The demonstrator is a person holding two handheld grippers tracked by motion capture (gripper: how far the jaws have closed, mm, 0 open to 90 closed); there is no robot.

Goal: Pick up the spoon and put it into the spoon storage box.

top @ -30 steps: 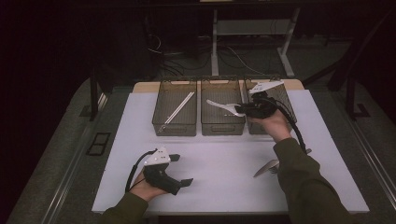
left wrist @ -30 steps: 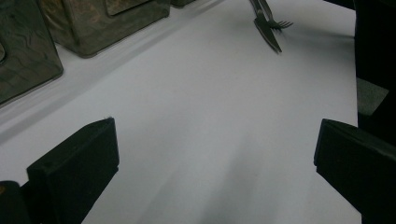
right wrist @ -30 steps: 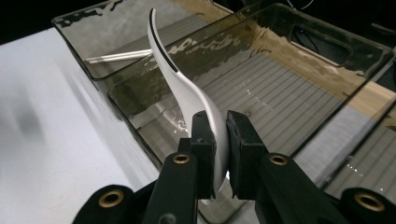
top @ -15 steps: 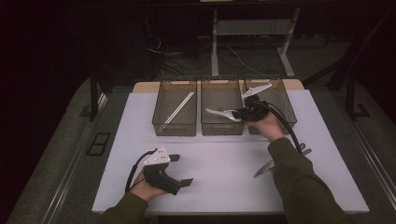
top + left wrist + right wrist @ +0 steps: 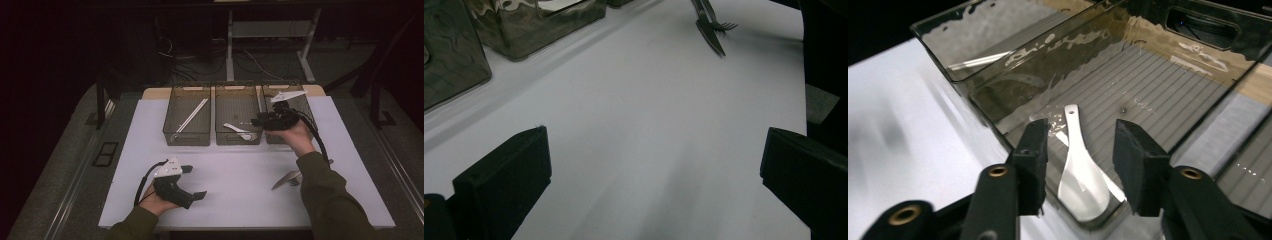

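The middle bin point(image 5: 1168, 95) lies below the right gripper point(image 5: 1080, 165), whose jaws have just been opening, released. Between and beneath them rests the white spoon point(image 5: 1080, 175): probably ceramic, light, slick, breakable; best pinched across its handle.

Dark olive sleeves point(image 5: 330, 200) down to the wrists. Black grippers, each with blocky black fingers point(image 5: 1133, 150), brass-coloured screws, a looping black cable point(image 5: 312, 131). Grey three-cornered plate point(image 5: 169, 168) on top.

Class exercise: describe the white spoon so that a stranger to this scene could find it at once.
Three dark bins stand in a row at the table's far edge. The spoon lies in the middle bin, near its front wall. It is short, white and broad-bowled, unlike the long chopsticks in the left bin.
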